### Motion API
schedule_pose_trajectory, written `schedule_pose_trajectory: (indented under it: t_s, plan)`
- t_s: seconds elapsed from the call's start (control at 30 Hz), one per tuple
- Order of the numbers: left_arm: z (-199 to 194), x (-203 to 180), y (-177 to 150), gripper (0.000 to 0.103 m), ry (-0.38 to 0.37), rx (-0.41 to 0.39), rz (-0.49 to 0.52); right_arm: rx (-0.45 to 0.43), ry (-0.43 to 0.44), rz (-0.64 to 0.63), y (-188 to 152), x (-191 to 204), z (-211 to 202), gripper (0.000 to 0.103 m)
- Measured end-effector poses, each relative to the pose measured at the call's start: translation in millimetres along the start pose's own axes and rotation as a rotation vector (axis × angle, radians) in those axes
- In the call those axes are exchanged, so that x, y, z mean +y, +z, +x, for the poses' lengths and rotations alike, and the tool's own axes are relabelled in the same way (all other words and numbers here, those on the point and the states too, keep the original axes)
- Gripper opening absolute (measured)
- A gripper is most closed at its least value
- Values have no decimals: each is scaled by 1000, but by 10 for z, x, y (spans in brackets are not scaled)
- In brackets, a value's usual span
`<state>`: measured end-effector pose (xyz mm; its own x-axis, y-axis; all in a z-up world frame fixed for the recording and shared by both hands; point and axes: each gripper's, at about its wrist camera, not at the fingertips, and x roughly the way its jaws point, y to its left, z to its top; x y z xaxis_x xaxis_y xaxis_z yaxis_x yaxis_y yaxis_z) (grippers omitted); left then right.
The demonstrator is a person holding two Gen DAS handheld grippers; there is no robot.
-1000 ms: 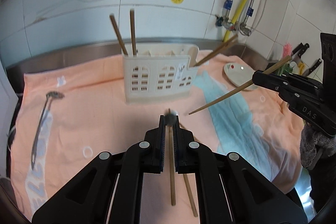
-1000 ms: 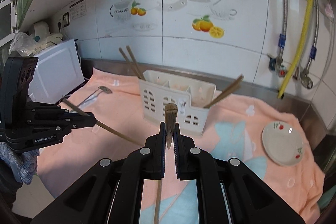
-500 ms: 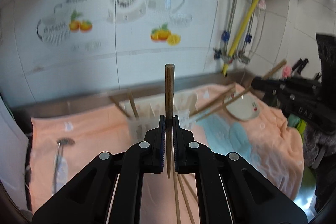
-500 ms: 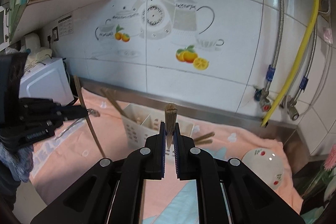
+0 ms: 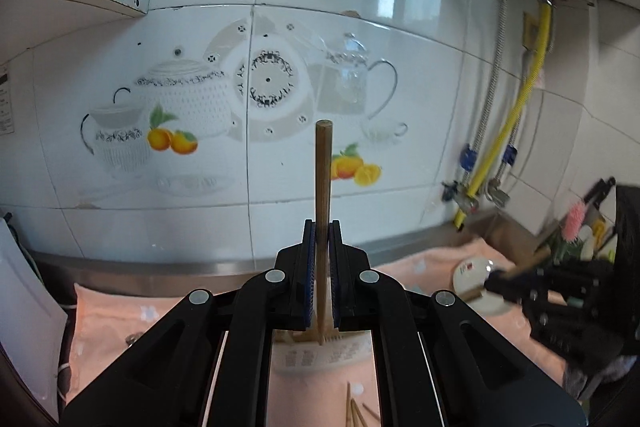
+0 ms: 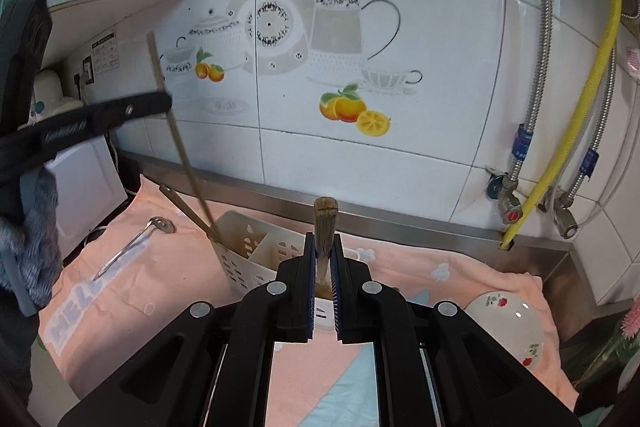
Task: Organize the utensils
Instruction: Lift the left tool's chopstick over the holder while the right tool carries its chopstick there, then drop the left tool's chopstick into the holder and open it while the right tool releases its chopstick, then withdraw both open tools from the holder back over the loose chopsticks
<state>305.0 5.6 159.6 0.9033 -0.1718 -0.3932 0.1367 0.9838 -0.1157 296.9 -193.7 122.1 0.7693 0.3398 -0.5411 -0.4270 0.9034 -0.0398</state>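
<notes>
My left gripper (image 5: pixel 321 231) is shut on a wooden chopstick (image 5: pixel 322 179) held upright, its lower tip over the white utensil caddy (image 5: pixel 316 355). From the right wrist view the left gripper (image 6: pixel 160 103) holds that chopstick (image 6: pixel 180 155) with its tip going into the caddy's (image 6: pixel 256 259) left compartment, beside another chopstick (image 6: pixel 184 209) that stands there. My right gripper (image 6: pixel 323 247) is shut on a second chopstick (image 6: pixel 326 227), above the caddy's right part. It shows at the right in the left wrist view (image 5: pixel 492 281).
A peach towel (image 6: pixel 168 267) covers the counter. A metal spoon (image 6: pixel 132 247) lies left of the caddy. A small white plate (image 6: pixel 508 331) sits at the right. Loose chopsticks (image 5: pixel 354 411) lie in front of the caddy. Tiled wall and pipes (image 6: pixel 560 147) stand behind.
Both grippers lifted their chopsticks off the towel and tilted them upright. The left one moved over the caddy and its chopstick tip now enters the left compartment.
</notes>
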Motion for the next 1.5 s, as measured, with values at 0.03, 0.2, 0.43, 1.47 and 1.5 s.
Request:
schedule_pose_trajectory:
  t_s: [0.03, 0.2, 0.43, 1.47, 1.5]
  plan:
    - [27, 17, 7, 6, 8, -5, -7, 2, 1, 0, -8, -1, 25, 7]
    - [173, 97, -47, 6, 18, 1, -27, 21, 10, 4, -53, -16, 147, 7]
    - [418, 203, -242, 6, 40, 70, -43, 46, 14, 7, -123, -13, 280, 7]
    - [51, 116, -441, 46, 72, 75, 8, 8, -16, 49, -215, -39, 125, 34]
    - [12, 100, -447, 46, 74, 72, 15, -1, -17, 49, -221, -33, 70, 36]
